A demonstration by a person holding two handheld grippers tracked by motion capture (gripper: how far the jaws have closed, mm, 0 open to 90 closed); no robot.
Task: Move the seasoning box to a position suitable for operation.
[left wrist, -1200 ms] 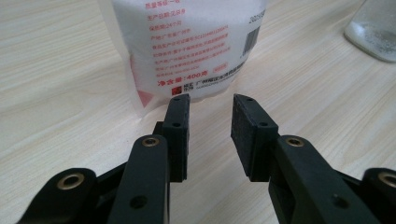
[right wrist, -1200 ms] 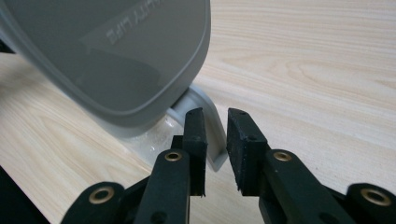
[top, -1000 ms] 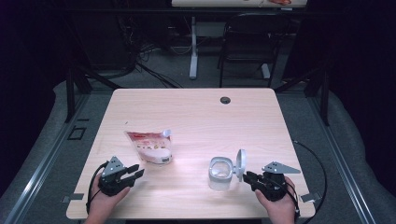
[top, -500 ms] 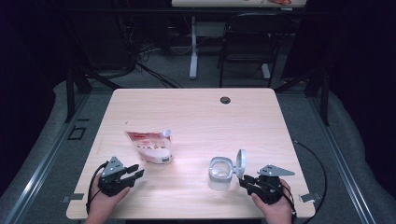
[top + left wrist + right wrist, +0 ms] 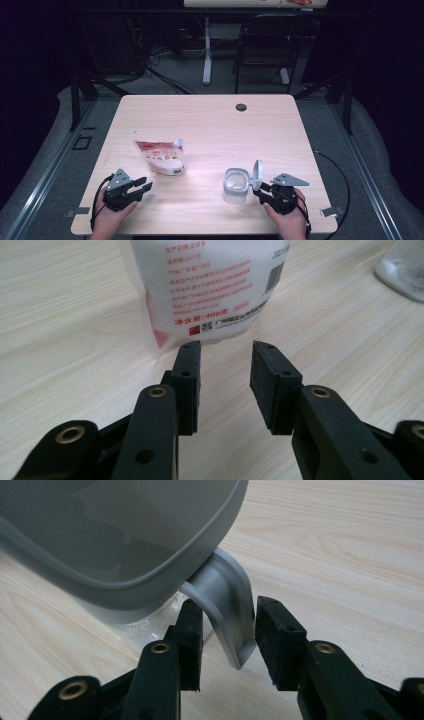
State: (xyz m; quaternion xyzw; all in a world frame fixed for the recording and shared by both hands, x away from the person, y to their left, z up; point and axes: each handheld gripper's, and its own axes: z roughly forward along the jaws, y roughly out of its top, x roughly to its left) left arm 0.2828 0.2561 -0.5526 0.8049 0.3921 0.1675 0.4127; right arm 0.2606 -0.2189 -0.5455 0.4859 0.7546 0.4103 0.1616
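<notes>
The right gripper (image 5: 264,192) has just been opening its jaws; the grey tab (image 5: 227,605) of the container's flipped-up lid (image 5: 258,174) stands between the pads, which are clear of it on both sides. The clear container (image 5: 235,184) sits just ahead of that gripper, its body cut off at the top of the right gripper view. The left gripper (image 5: 141,186) is open and empty (jaws parted, nothing between them), with the white pouch (image 5: 210,290) lying just beyond its tips on the table (image 5: 210,125). The pouch's red print is too small to read, and its upper part is cropped.
</notes>
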